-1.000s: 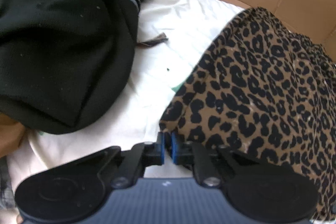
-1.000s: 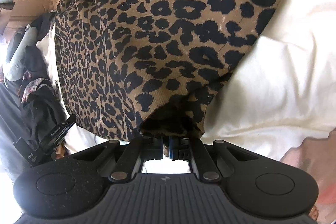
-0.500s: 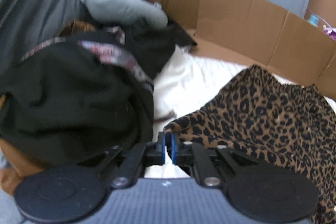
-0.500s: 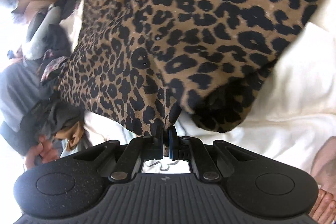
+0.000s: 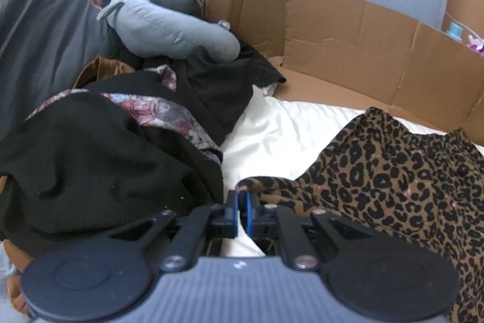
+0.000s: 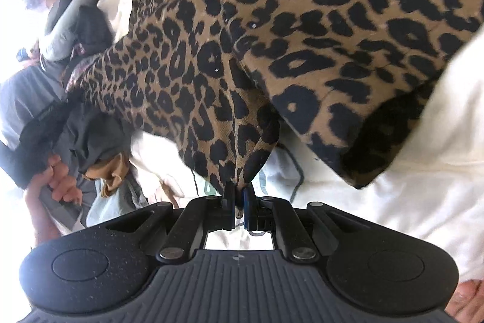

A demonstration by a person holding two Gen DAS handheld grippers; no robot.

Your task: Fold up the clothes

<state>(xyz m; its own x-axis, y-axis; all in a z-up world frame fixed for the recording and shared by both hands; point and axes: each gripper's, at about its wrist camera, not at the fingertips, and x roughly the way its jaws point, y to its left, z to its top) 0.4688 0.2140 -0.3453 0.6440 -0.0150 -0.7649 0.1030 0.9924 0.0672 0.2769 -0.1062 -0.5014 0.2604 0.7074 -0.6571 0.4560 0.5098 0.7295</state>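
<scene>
Lifting stage only: your left gripper (image 5: 241,203) and right gripper (image 6: 239,199) each pinch the brown leopard-print fabric garment (image 5: 393,171); no fold made, black clothes pile (image 5: 106,156) beside left gripper waits.

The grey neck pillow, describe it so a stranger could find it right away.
Start at the cardboard wall behind the white sheet. At its left end a heap of dark clothes rises; the neck pillow lies on top, the only padded, curved grey thing there.
</scene>
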